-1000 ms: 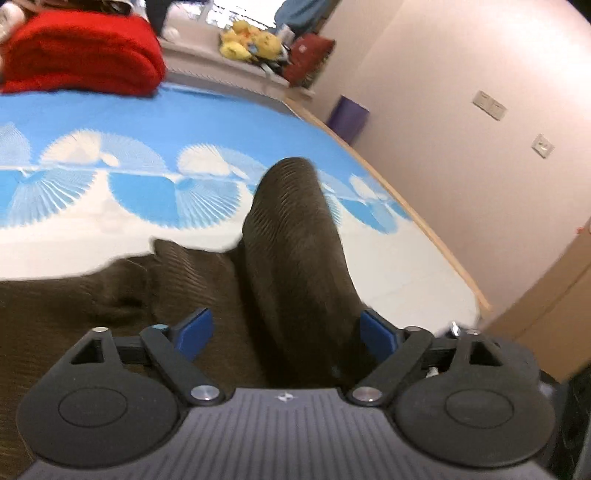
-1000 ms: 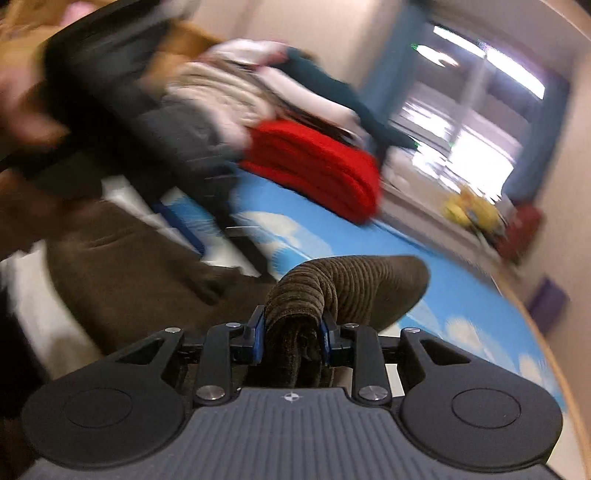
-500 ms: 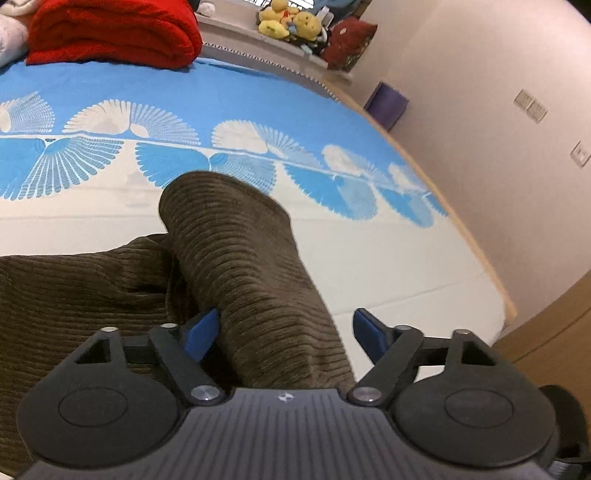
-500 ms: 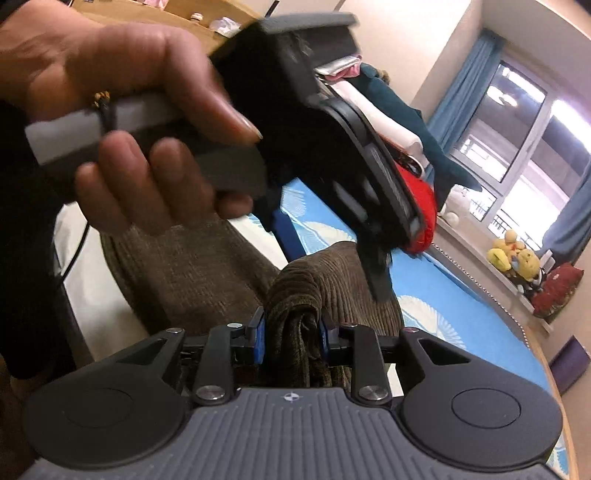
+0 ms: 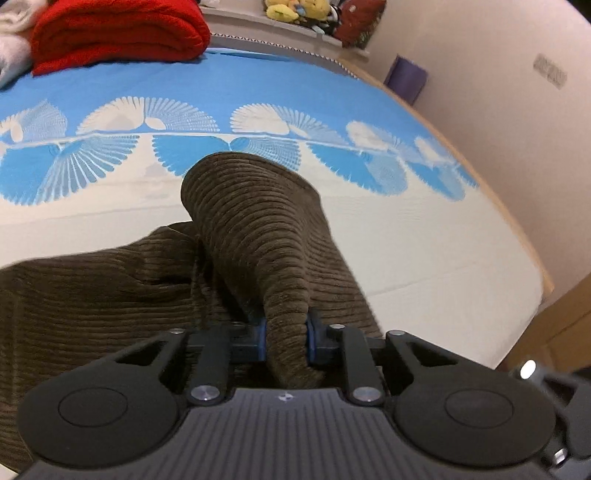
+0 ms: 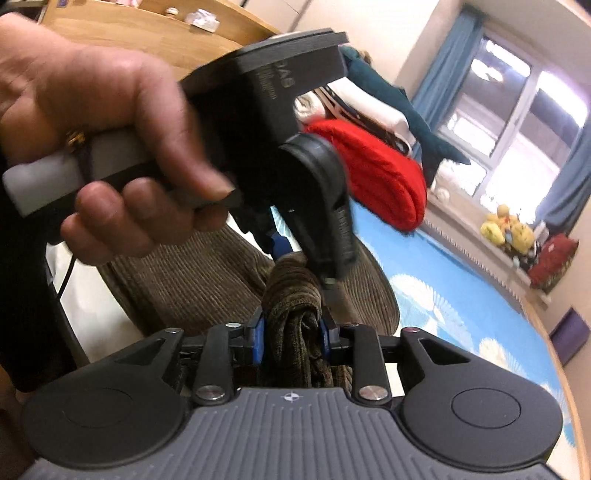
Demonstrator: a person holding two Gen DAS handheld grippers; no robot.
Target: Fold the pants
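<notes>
Left wrist view: my left tongs are closing on the brown corduroy pants; my right tongs, opening, grip another bunched fold.

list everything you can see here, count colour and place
pants: one, brown corduroy, on the bed
bed sheet: one, blue and white
red blanket: one, folded, far end of bed
plush toys: yellow, count unclear, on the window ledge
curtains: blue, beside the window
left gripper: jaws closing on a pants fold
right gripper: pads on bunched pants, jaws opening
hand: one, holding the left gripper's handle
</notes>
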